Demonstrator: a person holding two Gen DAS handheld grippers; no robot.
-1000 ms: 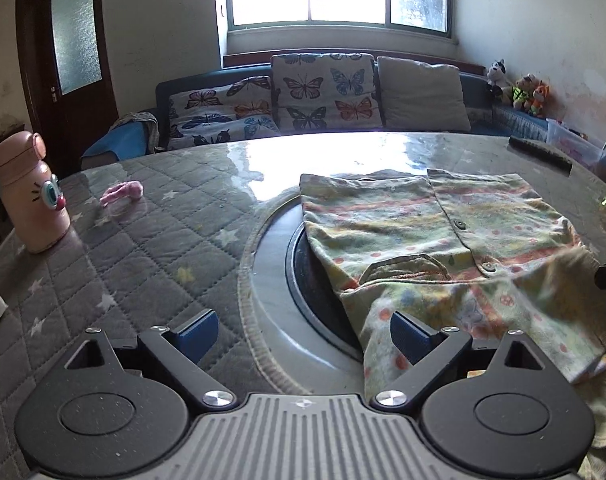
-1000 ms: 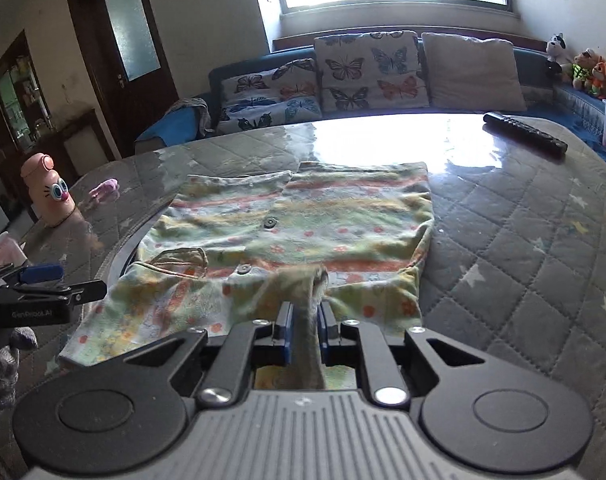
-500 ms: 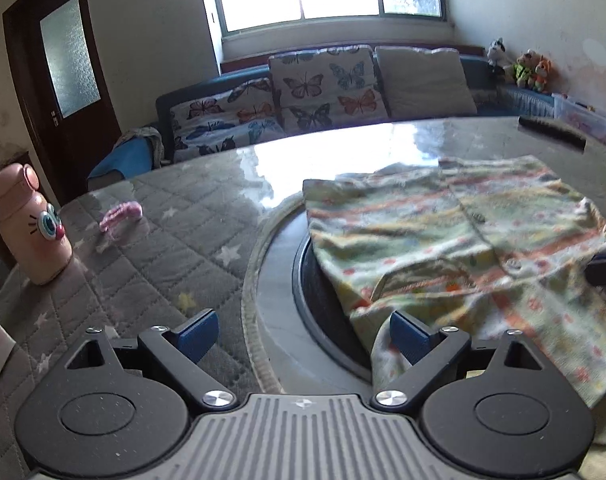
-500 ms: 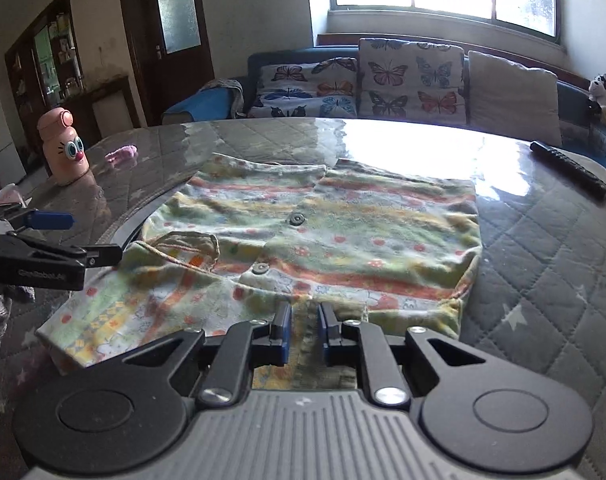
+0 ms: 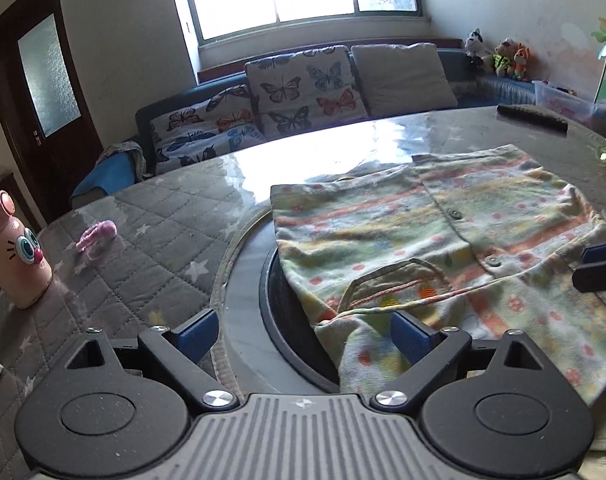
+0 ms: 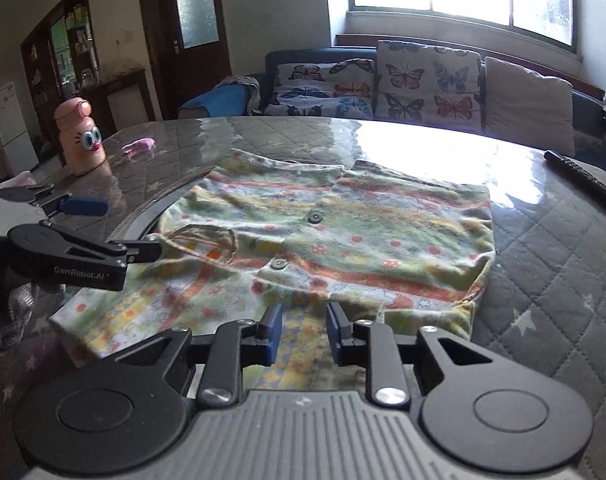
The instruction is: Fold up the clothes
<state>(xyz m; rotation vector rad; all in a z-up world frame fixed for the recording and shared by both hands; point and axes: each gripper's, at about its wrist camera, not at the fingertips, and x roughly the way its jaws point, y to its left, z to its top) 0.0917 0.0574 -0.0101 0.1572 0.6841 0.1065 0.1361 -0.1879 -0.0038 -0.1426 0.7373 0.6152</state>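
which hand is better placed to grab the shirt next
Left, probably. The left gripper is wide open with the shirt edge between its fingers. The right gripper is opening, its pads off the cloth.

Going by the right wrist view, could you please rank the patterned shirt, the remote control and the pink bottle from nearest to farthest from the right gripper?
1. patterned shirt, directly under the right gripper, whose jaws are opening.
2. remote control, far right on the table.
3. pink bottle, far left; a close call with the remote.
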